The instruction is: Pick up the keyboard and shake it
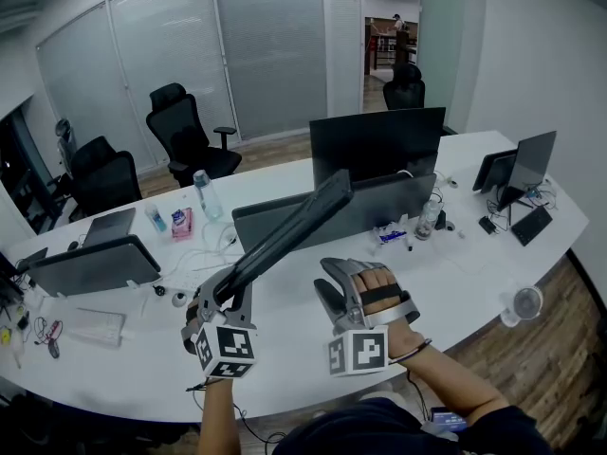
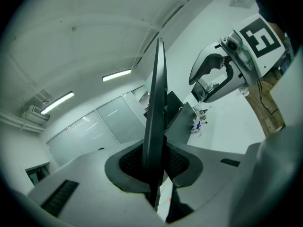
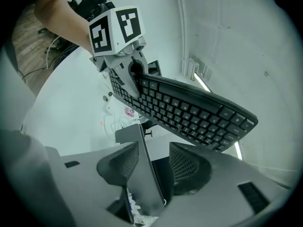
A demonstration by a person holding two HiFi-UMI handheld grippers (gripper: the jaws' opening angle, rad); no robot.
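Note:
A black keyboard (image 1: 289, 230) is lifted off the white desk (image 1: 474, 254) and slants up to the right, held by its lower left end. My left gripper (image 1: 223, 300) is shut on that end. In the left gripper view the keyboard (image 2: 156, 117) stands edge-on between the pads of the left gripper (image 2: 156, 162). My right gripper (image 1: 334, 284) hovers open just right of the keyboard and touches nothing. In the right gripper view the keyboard's keys (image 3: 189, 110) face me, the left gripper (image 3: 135, 77) clamps its far end, and the right gripper (image 3: 154, 167) is empty.
Behind the keyboard stand a dark monitor (image 1: 377, 145) and a grey divider panel (image 1: 379, 207). A water bottle (image 1: 205, 195) and a laptop (image 1: 90, 265) are at the left, more screens (image 1: 526, 164) at the far right, and office chairs (image 1: 185, 136) behind the desk.

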